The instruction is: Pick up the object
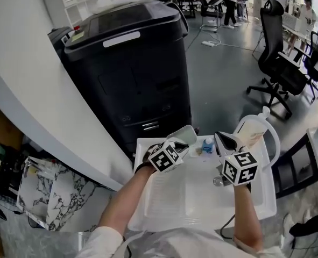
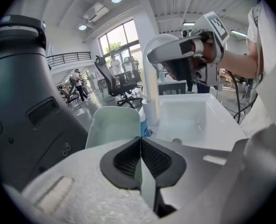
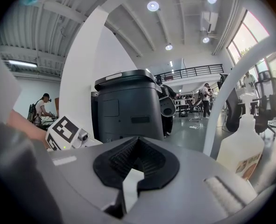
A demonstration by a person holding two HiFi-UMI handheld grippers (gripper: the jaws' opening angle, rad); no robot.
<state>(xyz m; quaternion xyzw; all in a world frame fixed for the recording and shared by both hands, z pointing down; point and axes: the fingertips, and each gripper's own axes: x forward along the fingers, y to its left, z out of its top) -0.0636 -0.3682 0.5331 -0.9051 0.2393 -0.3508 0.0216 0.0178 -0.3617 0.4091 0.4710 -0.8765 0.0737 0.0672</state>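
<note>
Holding tub by its near wall in clamped left gripper over sink's far-left corner, tub body straight ahead of jaws, with right gripper closed empty near faucet, farther off.

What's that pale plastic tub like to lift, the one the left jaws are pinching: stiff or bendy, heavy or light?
Probably light: the left gripper holds the tub by one wall alone. That wall looks thin and slightly see-through, so it would likely flex under a hard pinch. Its smooth surface might slip between the jaws.
</note>
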